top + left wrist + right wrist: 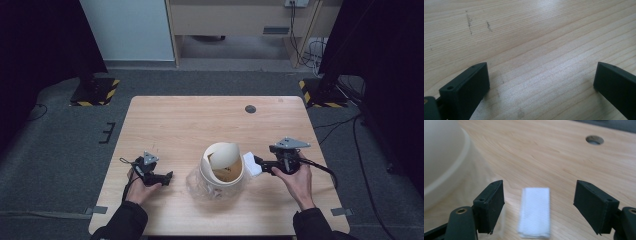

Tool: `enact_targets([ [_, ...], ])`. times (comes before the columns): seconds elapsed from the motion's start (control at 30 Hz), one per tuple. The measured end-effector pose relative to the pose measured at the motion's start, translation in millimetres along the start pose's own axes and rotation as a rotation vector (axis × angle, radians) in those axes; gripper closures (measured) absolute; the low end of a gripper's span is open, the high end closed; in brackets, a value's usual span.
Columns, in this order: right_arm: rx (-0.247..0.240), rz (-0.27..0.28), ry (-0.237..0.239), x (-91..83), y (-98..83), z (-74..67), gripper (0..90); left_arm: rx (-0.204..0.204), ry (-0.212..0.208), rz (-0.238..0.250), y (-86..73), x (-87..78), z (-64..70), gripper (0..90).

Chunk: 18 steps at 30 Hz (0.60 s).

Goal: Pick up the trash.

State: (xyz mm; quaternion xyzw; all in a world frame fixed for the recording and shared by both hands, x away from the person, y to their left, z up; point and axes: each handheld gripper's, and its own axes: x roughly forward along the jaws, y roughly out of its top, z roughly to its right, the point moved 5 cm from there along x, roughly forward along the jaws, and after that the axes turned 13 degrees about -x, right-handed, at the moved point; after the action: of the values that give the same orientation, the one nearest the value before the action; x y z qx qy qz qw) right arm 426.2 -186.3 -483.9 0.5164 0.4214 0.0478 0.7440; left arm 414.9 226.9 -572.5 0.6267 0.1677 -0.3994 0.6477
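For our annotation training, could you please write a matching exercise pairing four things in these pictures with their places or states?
Things:
1. left gripper
2. right gripper
3. paper cone
4. round hole

Places or states:
A. far side of the table
B. open over bare wood
C. inside the pale tub
D. open around a folded white tissue

Pairs: 1-B, 2-D, 3-C, 4-A

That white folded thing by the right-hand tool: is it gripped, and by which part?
Nothing is held. The right gripper is open, its jaws on either side of the folded white napkin without touching it. The left gripper is open over bare table.
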Motion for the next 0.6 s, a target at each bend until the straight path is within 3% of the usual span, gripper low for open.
enact_targets([
  [0.03, 0.001, -0.024, 0.009, 9.3, -4.9, 2.9, 31.3, 0.000, 0.000, 0.000, 0.0, 0.0, 0.0, 0.0],
  [0.13, -0.012, -0.058, 0.006, 20.2, -10.6, 4.9, 36.3, 0.001, 0.000, 0.000, 0.0, 0.0, 0.0, 0.0],
  [0.33, 0.001, -0.073, -0.014, 41.5, -18.0, 11.5, 47.1, 0.000, 0.000, 0.000, 0.0, 0.0, 0.0, 0.0],
  [0.6, -0.027, -0.156, 0.006, 58.5, -28.0, 7.1, 56.4, 0.000, 0.000, 0.000, 0.0, 0.0, 0.0, 0.0],
])
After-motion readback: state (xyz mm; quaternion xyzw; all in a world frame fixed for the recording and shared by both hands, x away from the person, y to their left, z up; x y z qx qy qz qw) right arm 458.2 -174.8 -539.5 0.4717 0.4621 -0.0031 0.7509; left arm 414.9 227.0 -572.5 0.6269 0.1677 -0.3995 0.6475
